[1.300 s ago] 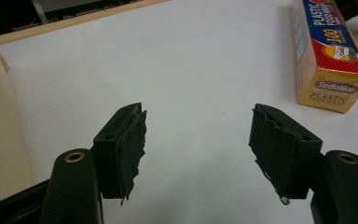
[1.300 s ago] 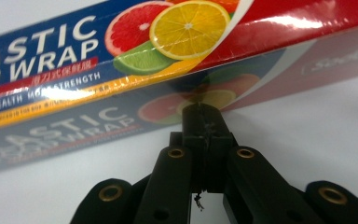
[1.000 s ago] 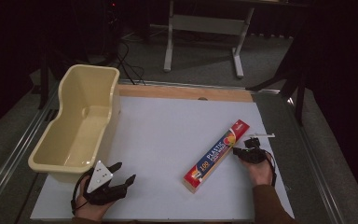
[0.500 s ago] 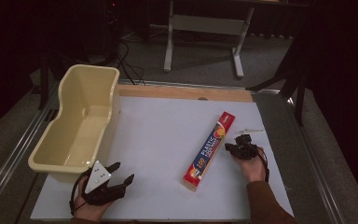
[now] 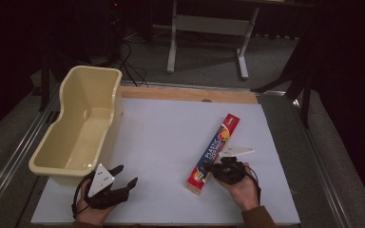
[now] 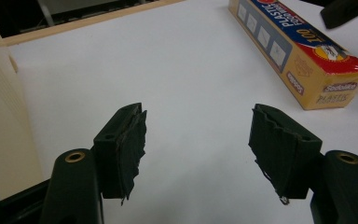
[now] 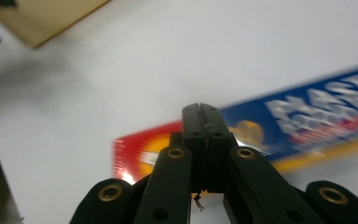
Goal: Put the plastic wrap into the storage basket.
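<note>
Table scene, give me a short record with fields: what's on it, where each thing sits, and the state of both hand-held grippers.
surface: white table top
box: long plastic wrap box, lying flat right of centre, one end toward the person
tub: cream plastic tub, at the left edge, nothing seen inside
left hand-held gripper: jaws wide apart, holding nothing, low over the table near the tub
right hand-held gripper: jaws closed together, at the box's near end; contact cannot be told

Long red, blue and yellow plastic-wrap box [image 5: 214, 152], flat and diagonal on the white table [image 5: 171, 142]
</note>
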The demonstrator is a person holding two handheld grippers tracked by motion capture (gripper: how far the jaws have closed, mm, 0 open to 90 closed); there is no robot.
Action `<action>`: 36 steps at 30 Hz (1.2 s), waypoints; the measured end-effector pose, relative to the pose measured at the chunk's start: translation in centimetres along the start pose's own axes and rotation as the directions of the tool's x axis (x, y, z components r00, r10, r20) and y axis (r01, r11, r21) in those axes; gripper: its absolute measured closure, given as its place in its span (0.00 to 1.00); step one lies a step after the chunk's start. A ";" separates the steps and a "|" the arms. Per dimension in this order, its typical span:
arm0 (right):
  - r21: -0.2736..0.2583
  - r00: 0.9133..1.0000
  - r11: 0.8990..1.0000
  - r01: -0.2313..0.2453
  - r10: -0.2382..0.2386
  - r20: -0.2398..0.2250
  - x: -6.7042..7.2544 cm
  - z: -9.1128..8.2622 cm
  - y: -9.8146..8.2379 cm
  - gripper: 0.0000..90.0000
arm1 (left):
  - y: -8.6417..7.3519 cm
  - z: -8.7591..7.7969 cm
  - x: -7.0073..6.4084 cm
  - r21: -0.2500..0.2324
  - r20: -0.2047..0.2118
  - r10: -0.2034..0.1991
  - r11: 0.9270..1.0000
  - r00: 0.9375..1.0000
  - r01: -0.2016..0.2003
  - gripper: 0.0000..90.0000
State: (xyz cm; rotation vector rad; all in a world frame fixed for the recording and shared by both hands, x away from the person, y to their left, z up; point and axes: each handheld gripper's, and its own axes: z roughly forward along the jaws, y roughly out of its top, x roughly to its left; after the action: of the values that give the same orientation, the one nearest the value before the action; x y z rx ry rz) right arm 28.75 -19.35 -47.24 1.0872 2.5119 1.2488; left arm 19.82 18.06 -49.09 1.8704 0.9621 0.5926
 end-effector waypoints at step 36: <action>0.313 0.987 0.944 0.102 -0.135 0.084 1.8 -0.9 -2.9 1.00 | -0.1 -0.1 -0.1 -0.004 -0.002 0.000 1.000 1.000 0.000 0.40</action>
State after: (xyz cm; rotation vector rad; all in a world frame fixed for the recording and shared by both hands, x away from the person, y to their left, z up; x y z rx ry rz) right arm 25.45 -19.94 -48.49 1.0093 2.7042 0.7640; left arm 19.66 18.12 -49.09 1.8669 0.9615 0.5967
